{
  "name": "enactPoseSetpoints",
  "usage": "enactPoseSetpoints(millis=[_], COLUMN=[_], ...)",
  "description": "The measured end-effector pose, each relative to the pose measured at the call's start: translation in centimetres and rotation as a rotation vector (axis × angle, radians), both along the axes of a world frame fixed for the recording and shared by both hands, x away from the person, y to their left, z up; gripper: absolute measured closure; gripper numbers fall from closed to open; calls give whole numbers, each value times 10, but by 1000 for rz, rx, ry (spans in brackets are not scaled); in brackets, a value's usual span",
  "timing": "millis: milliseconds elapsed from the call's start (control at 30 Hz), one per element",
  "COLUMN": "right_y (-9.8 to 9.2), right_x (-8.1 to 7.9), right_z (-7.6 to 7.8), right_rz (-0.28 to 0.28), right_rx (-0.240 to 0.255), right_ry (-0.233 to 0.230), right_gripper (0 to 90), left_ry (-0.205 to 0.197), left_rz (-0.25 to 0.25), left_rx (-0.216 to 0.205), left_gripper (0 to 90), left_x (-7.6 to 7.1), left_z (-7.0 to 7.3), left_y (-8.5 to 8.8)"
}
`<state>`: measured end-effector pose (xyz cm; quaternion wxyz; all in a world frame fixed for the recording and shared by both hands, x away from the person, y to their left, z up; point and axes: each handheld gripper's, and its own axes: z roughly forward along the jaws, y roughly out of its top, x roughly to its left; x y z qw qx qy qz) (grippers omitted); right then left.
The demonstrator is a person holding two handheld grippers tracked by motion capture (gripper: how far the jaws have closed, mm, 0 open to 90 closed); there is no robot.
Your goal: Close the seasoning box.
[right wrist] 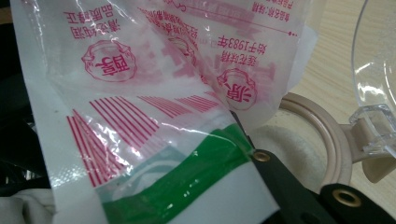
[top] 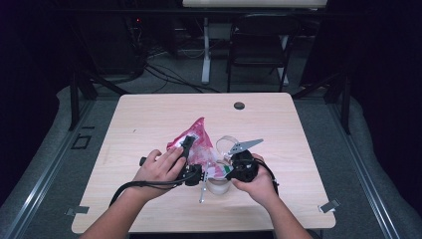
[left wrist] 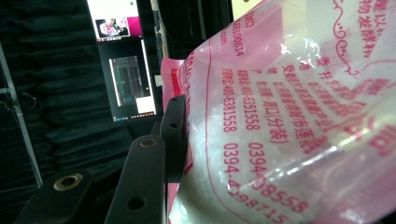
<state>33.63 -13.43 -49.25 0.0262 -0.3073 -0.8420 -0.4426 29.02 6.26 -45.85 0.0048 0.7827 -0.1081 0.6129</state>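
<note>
A pink and white printed plastic bag (top: 199,144) holding white grains is lifted off the wooden table (top: 149,114), tilted over a jar (top: 217,185). My left gripper (top: 191,145) is shut on the bag's body; one black finger (left wrist: 173,135) presses against the bag (left wrist: 289,116) and the other is hidden behind it. My right gripper (top: 222,170) is shut on the bag's lower green-striped corner (right wrist: 187,186), its finger (right wrist: 280,182) lying along the film. The jar's beige rim (right wrist: 334,144) and clear flip lid (right wrist: 378,70) sit just beyond, with white grains (right wrist: 289,140) inside.
A small metal piece (top: 201,194) lies by the jar near the table's front. A round cable hole (top: 239,105) sits at the far edge. A black chair (top: 259,45) and a desk leg stand beyond the table. Monitors (left wrist: 126,60) glow in the dark background.
</note>
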Motion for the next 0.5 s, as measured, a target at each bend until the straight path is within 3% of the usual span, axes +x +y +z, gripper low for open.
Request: enactPoseSetpoints(millis=[500], right_y=[0], right_x=[-1], right_z=[-1], right_rz=[-6], right_rx=[-2], right_ry=[-3], right_gripper=[900], left_ry=[19], left_rz=[0], left_rx=[45], left_gripper=[646], left_x=[-1], left_z=[2], left_y=[-1])
